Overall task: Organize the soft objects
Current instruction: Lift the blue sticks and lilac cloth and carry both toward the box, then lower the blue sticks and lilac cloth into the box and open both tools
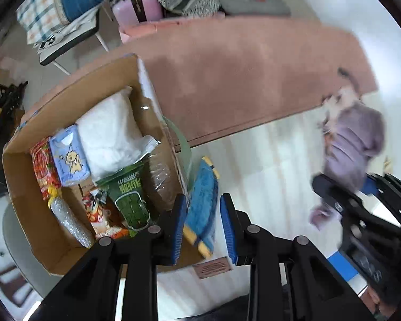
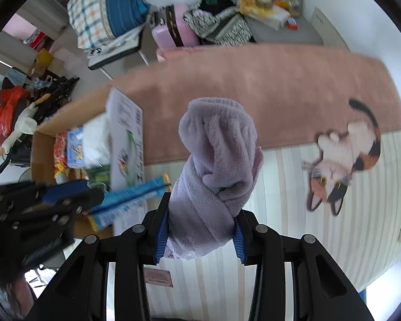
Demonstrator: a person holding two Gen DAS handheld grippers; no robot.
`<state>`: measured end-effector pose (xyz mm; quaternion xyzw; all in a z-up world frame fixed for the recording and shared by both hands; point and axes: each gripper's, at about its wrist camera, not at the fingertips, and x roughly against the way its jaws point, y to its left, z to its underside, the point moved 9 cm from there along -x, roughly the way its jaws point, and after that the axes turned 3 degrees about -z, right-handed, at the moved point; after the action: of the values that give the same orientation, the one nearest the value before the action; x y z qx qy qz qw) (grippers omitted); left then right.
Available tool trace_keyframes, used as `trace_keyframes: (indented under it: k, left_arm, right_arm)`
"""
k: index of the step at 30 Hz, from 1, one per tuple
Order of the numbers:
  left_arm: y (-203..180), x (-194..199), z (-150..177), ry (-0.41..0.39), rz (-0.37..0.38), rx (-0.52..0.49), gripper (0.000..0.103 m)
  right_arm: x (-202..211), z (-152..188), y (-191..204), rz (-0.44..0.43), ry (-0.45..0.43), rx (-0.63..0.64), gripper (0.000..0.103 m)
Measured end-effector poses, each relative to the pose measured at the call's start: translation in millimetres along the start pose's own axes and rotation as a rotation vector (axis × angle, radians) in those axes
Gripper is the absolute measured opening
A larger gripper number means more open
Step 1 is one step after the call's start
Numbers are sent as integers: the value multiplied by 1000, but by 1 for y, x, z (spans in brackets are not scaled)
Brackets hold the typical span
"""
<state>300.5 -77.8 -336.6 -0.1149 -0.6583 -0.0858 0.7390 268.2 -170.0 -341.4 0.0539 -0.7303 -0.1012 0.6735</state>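
Right gripper [image 2: 200, 231]: clamped on a rolled lilac towel [image 2: 216, 165], jaws pinching its lower end, roll standing up ahead of the fingers, clear of the surface. Left gripper [image 1: 203, 230]: jaws parted to a middling gap, nothing between them; blue cloth [image 1: 203, 200] with yellow edging just beyond the tips, draped over the near wall of the cardboard box [image 1: 53, 112].

Step in hand, as judged: carry towel to box, drop in beside the other goods. Advice: keep pinch firm since the top-heavy roll could unwind or flop; approach over the box's open top, not across the raised flap; release only once low inside. Left gripper close to the box wall, so risk of the 2 tools crossing; best held aside.

Beyond, near to far: striped mat [image 2: 294, 240], pink rug [image 2: 254, 91], then clutter of bags and bedding at the wall.

Left view only: box contents from above, with white plush bundle [image 1: 109, 131], pale blue packet [image 1: 69, 155], red snack bag [image 1: 44, 171], green packet [image 1: 131, 195]; spare room hard to judge, blur on right side.

Right view only: grip on towel seen plainly; cat cushion [image 2: 344, 160] lying at the rug's edge; toy goose [image 2: 20, 128] left of box.
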Motion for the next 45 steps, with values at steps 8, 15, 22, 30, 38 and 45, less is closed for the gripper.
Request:
trace_keyframes:
  k: [8, 15, 22, 30, 38, 45]
  left_arm:
    - [-47, -51, -18, 201, -222, -346, 42]
    - [-59, -111, -5, 438, -361, -540, 65]
    - [-58, -135, 9, 426, -584, -711, 31]
    - [-44, -92, 0, 257, -549, -564, 19]
    - [-10, -11, -14, 67, -323, -276, 18]
    - [78, 48, 19, -84, -120, 78, 18]
  right_arm:
    - [-19, 20, -55, 16, 26, -74, 42]
    - [-24, 30, -108, 20, 39, -155, 42]
    - [-37, 41, -152, 19, 57, -227, 42]
    - [-36, 36, -161, -4, 42, -252, 42]
    - [-8, 14, -118, -36, -8, -188, 42]
    - [8, 6, -1, -75, -16, -6, 42]
